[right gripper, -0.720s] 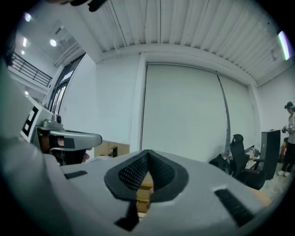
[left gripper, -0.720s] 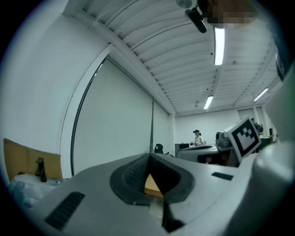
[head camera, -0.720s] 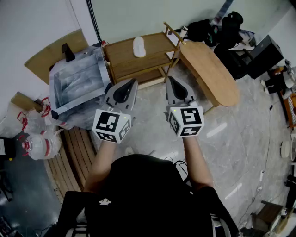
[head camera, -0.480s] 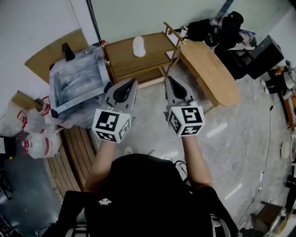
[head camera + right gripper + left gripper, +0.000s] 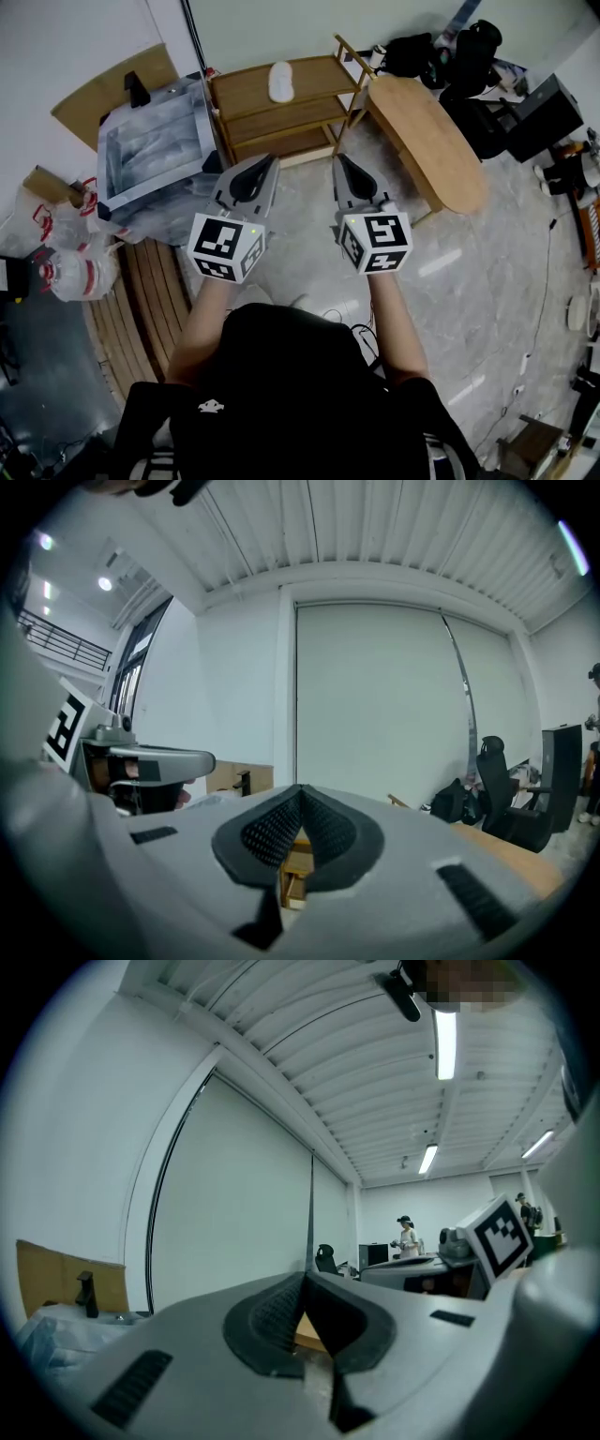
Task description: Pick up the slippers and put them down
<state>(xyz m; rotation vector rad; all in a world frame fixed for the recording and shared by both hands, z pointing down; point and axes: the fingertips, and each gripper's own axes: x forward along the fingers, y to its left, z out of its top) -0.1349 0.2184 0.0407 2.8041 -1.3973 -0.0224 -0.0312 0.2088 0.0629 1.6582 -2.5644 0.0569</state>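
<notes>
A white slipper [image 5: 279, 81] lies on the top of a low wooden rack [image 5: 246, 92] against the far wall in the head view. My left gripper [image 5: 271, 160] and right gripper [image 5: 338, 157] are held side by side in front of the rack, level, well short of it. Both are shut with nothing between the jaws. In the left gripper view my left gripper [image 5: 303, 1277] has its tips touching. In the right gripper view my right gripper [image 5: 300, 788] is likewise closed, with a bit of the wooden rack [image 5: 298, 857] showing below the pads.
A silver-lined open box [image 5: 155, 150] stands left of the rack, with plastic bags [image 5: 73, 272] and wooden slats [image 5: 150, 286] nearer me. An oval wooden tabletop [image 5: 427, 141] leans to the right of the rack. Black bags [image 5: 450, 52] are piled at the back right. A person stands far off in the left gripper view.
The view has shifted slightly forward, so the rack and slipper sit a little higher in the frame. Both grippers stay shut and keep their places side by side.
</notes>
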